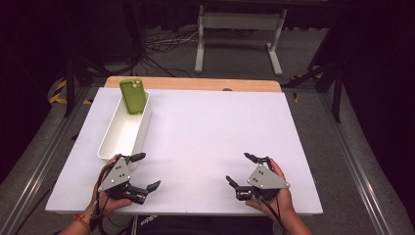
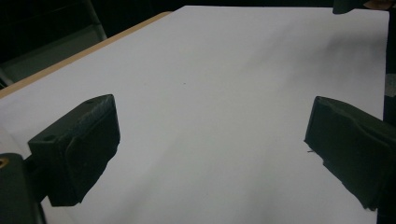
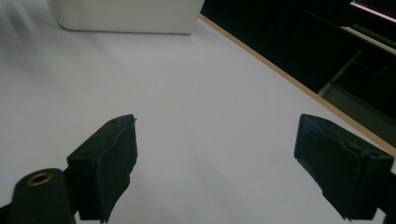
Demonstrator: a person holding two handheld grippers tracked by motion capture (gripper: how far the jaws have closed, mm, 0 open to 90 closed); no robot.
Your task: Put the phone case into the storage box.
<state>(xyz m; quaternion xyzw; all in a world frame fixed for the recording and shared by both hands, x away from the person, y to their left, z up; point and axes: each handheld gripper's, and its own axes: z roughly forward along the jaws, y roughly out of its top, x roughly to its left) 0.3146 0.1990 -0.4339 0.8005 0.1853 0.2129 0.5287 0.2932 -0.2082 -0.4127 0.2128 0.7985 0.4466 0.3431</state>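
Dark room w/ cables and a white stand leg on the floor beyond; the work surface is a white table w/ a wooden strip along its far edge. At the far left of it sits a long white bin, and a green phone leans tilted on the bin's far end, top poking above the rim, lower part down inside. Left gripper rests at the near left, just beside the bin's near end, jaws spread wide w/ nothing between them; the left gripper view confirms this, only bare tabletop between the two black pads. Right gripper sits at the near right, well apart from bin and phone, jaws likewise released and empty; its own view looks across the table toward the bin's side wall. Judgement: this looks like a rest or start pose, no grasp under way, both tools idle near the person. The phone is the likely target, and the left gripper is the closer one. Next move prob calls for lifting that gripper, carrying it toward the far end of the bin, and lining the open jaws across the phone's narrow sides before closing. Since the phone is only propped, a nudge could slide it down into the bin, so approach should be gentle.
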